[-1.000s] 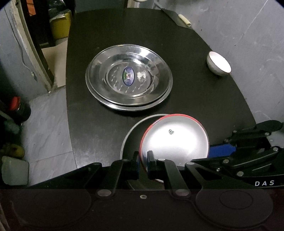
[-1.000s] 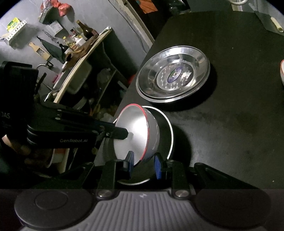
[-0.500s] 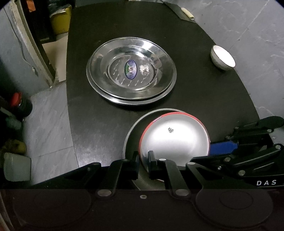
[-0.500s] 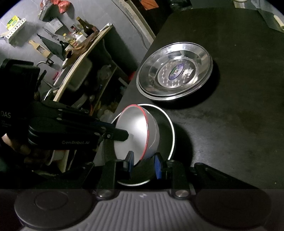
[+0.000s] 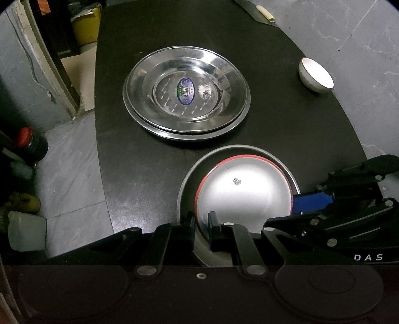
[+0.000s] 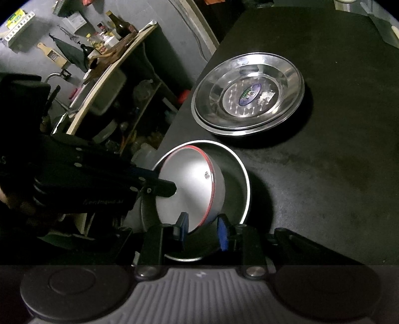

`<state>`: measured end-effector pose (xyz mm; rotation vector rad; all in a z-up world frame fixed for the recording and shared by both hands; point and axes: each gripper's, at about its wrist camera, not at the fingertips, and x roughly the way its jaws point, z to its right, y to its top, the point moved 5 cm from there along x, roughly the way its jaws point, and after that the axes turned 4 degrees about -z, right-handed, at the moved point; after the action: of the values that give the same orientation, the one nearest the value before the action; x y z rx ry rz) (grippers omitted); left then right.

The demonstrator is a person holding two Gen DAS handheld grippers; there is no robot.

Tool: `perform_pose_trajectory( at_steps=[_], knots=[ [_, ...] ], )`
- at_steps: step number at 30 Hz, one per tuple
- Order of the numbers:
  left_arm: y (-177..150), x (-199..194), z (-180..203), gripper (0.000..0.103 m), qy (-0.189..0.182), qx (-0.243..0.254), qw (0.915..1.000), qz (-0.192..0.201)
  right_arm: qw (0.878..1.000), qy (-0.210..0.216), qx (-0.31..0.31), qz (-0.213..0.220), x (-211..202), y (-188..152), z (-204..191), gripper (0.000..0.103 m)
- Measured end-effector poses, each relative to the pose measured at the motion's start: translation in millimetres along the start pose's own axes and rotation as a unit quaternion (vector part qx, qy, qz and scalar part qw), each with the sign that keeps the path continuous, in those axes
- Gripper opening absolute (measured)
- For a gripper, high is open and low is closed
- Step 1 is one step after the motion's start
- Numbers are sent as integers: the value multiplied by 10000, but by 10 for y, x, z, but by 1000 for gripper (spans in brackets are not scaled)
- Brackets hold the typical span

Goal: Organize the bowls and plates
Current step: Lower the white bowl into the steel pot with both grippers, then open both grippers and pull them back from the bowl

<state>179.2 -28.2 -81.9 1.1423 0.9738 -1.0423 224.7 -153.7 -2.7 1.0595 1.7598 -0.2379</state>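
Observation:
A red-rimmed metal bowl (image 5: 243, 189) sits tilted inside a larger grey bowl (image 5: 237, 147) near the table's front edge. My left gripper (image 5: 201, 221) is shut on its near rim. In the right wrist view the same bowl (image 6: 189, 184) leans in the grey bowl (image 6: 245, 179). Its rim lies between the blue pads of my right gripper (image 6: 202, 228), whose jaws are opening; the right pad stands off the wall. The left gripper (image 6: 162, 187) reaches in from the left there. A stack of steel plates (image 5: 185, 92) lies beyond, and a small white bowl (image 5: 316, 74) sits far right.
The black table (image 5: 139, 174) ends close on the left, above a tiled floor with a white jug (image 5: 27, 234) and a red-capped bottle (image 5: 30, 142). A knife (image 5: 264, 15) lies at the table's far end. A cluttered shelf (image 6: 107, 42) stands past the left edge.
The red-rimmed bowl has settled deeper into the grey bowl, whose far rim now shows all round. The right gripper's pads stand slightly wider apart. The left grip is unchanged.

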Motion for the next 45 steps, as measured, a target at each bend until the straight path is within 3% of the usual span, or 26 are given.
perform_pose_trajectory(
  at_steps=[21,29,32,37,41,45],
  knots=[
    [38,-80,20,13,101,10,9999,82,9995,-60,-12,302,-151,34,5,45],
    [148,-223,7,23,11,-57,9994,337,9974,-122,61,710,-359,96,30,64],
    [217,-269,26,36,21,-66,9988,475,9957,-200,98,902,-441,128,69,74],
    [385,-388,58,82,306,-74,9952,928,9917,-532,35,1173,-556,179,123,89],
    [535,-407,79,91,703,-15,9912,1120,9874,-810,53,1356,-637,227,208,97],
    [683,-374,121,96,825,-35,9894,1192,9805,-1249,157,1508,-690,240,317,102]
  ],
)
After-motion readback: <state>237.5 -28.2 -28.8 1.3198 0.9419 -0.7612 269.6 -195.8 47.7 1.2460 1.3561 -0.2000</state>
